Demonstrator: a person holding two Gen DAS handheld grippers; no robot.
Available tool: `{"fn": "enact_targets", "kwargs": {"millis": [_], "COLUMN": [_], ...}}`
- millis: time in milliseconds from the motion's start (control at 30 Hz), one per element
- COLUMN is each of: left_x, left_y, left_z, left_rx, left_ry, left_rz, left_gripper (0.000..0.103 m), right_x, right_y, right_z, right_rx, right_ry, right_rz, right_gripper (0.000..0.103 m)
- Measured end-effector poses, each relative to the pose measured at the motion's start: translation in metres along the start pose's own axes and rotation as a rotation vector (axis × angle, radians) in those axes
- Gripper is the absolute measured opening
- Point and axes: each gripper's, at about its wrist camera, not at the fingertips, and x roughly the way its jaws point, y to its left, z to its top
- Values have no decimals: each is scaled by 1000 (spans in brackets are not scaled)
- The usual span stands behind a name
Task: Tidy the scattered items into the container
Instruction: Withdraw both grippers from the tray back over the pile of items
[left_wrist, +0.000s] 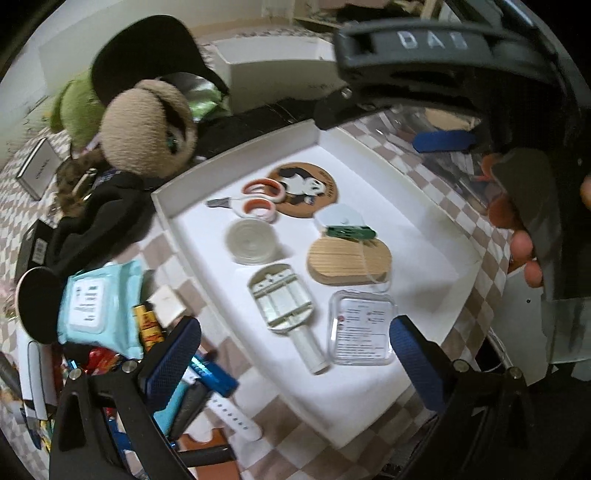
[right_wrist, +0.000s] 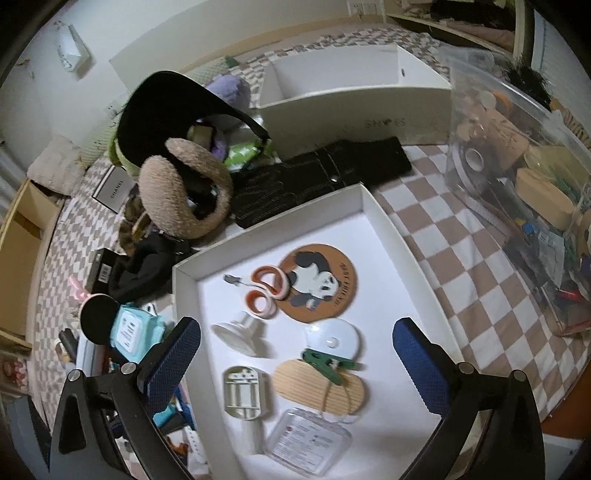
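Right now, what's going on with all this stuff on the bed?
A person is tidying with a handheld gripper in each hand. Both the left gripper and right gripper hang open and empty above a shallow white tray. The tray holds small items: scissors, a panda coaster, a green clip and a clear plastic case. A clear container already full of odds and ends sits to the right.

Both your wrist cameras look steeply down, close over the white tray (left_wrist: 369, 417) (right_wrist: 380, 218), past their own blue fingers (left_wrist: 173, 362) (right_wrist: 417, 365). They share the panda coaster (left_wrist: 314, 188) (right_wrist: 325, 284) and everything around it; your left view sits lower and nearer.
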Motion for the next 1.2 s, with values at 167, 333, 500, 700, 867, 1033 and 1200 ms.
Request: {"fn": "enact_targets", "kwargs": {"millis": [167, 333, 500, 700, 867, 1033, 1200], "left_x": [-18, -32, -47, -72, -86, -98, -109], "left_y": [27, 54, 83, 119, 148, 175, 199], "left_z": [-3, -5, -9, -19, -29, -39, -50], "left_rx": [-55, -107, -182, -273, -331, -393, -452], "left_ry": [-25, -37, -71, -155, -175, -191, -196], "left_rz": [17, 63, 88, 175, 195, 230, 268], "left_gripper": [103, 103, 103, 103, 103, 103, 103], "right_x": [-3, -6, -9, -9, -12, -15, -12], "right_y": [18, 36, 48, 67, 92, 121, 153], "right_z": [0, 0, 0, -2, -8, -17, -33], "right_rx": [-28, -54, -69, -114, -207, -277, -372], "right_ry": [-21, -42, -55, -71, -102, -116, -126], "right_rz": [21, 43, 65, 81, 65, 128, 175], "right_gripper": [103, 103, 103, 103, 103, 103, 103]}}
